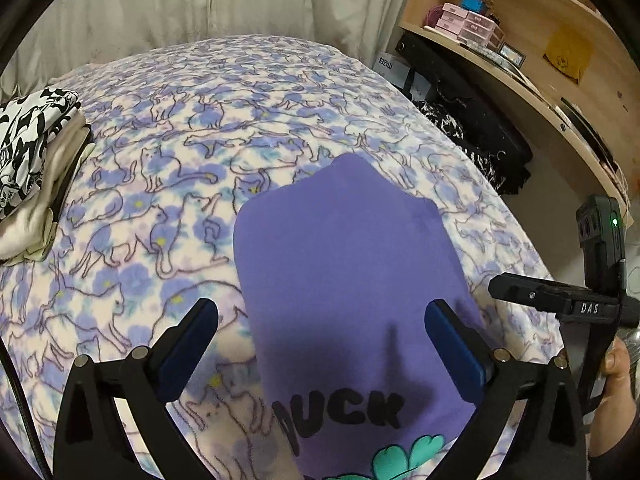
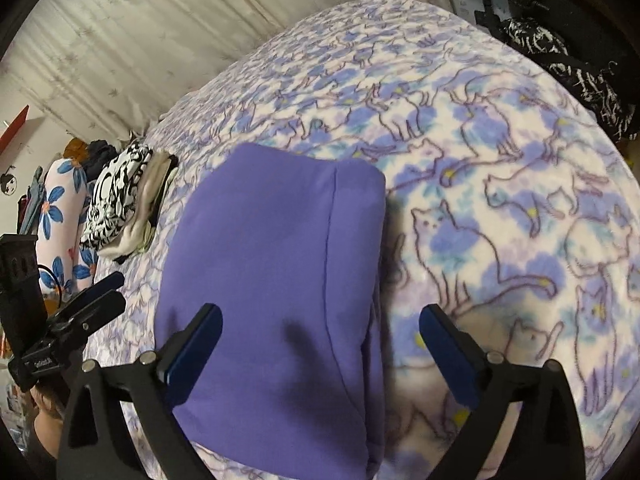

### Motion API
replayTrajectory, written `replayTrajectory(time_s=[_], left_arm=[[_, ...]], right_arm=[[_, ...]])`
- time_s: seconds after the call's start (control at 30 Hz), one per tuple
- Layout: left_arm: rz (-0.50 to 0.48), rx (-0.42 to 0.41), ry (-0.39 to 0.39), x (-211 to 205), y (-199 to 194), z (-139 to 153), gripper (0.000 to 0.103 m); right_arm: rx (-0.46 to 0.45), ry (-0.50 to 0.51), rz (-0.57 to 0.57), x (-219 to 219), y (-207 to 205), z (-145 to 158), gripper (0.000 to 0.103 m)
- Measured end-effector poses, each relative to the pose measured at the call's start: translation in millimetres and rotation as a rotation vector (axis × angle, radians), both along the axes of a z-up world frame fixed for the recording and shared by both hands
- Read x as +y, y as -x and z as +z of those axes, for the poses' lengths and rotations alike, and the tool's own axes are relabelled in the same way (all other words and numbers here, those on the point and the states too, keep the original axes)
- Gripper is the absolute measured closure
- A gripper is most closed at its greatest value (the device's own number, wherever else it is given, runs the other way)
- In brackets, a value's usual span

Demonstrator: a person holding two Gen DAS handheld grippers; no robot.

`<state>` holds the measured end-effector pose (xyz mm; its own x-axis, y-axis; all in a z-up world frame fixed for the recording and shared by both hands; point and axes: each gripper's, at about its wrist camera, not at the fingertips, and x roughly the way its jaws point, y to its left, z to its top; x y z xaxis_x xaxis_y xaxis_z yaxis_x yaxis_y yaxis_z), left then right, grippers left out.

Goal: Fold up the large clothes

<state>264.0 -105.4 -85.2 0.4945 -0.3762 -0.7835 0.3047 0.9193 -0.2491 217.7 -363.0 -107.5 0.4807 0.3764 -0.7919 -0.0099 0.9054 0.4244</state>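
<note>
A purple cotton garment with black lettering and a teal clover print (image 1: 352, 264) lies folded on a fleece blanket printed with blue flowers and outlined cats (image 1: 168, 168), which covers the bed. In the right wrist view the same purple garment (image 2: 272, 264) shows as a thick folded bundle with a seam running down it.

The left gripper (image 1: 320, 344) hangs above the garment's near part with its blue-padded jaws spread wide; nothing is held between them. The right gripper (image 2: 320, 344) stands equally wide open over the garment's right edge and the blanket (image 2: 500, 200), also empty.

A stack of folded clothes topped by a black-and-white patterned piece (image 1: 28, 168) rests at the blanket's far left, well apart from the purple garment. Pale curtains (image 1: 200, 0) hang behind the bed, and a wooden shelf with small pink boxes (image 1: 472, 24) stands to the right.
</note>
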Motion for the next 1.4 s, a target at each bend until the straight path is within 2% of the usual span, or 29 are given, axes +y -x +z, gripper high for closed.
replayTrajectory(time_s=[0.13,0.27,0.43,0.67,0.83,0.9,1.17,1.4], left_arm=[[0.006,0.029,-0.012,-3,1,-20,0.001],[-0.003,0.072,-0.026,-6,0,-41,0.001],[-0.002,0.120,0.034,-6,-5,-58,0.001],[-0.011,0.152,0.080,-6,-9,-71,0.000],[-0.009,0.211,0.145,-3,-15,-81,0.000],[-0.006,0.236,0.171,-1,-17,-86,0.000],[-0.035,0.280,0.252,9,-22,-99,0.000],[-0.047,0.390,0.423,20,-33,-128,0.000]], right_arm=[[0.036,-0.047,0.016,-3,-4,-22,0.004],[0.067,-0.018,0.043,1,-9,-41,0.003],[0.102,0.020,0.081,8,-13,-60,0.001],[0.122,-0.017,0.092,8,-20,-75,0.001],[0.142,-0.080,0.074,3,-25,-84,0.000],[0.140,-0.080,0.089,5,-25,-87,0.000],[0.120,-0.187,0.198,19,-30,-94,0.002],[0.106,-0.225,0.189,21,-35,-103,0.003]])
